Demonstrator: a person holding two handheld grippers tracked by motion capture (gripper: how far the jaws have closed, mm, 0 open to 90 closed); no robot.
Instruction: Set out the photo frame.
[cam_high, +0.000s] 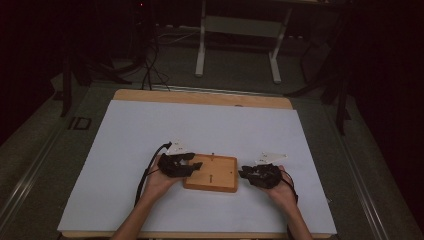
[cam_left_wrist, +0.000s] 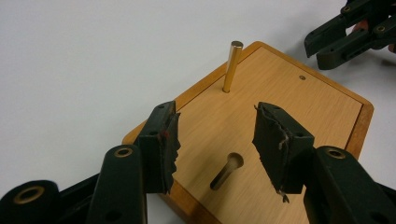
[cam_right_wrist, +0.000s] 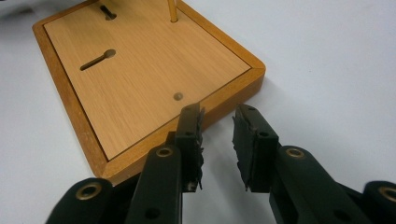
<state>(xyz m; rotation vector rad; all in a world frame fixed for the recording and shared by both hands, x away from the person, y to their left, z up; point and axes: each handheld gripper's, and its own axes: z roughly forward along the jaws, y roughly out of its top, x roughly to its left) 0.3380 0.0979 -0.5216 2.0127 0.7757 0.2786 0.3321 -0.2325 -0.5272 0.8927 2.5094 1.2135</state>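
My left hand (cam_high: 159, 181) comes up from the bottom of the high view, left of centre, holding the left gripper (cam_high: 194, 165) with its jaws pointing right and spread wide apart, nothing between them. My right hand (cam_high: 283, 191) comes up at lower right, and the right gripper (cam_high: 243, 173) points left toward the other, its jaws parted by a narrow gap and empty.
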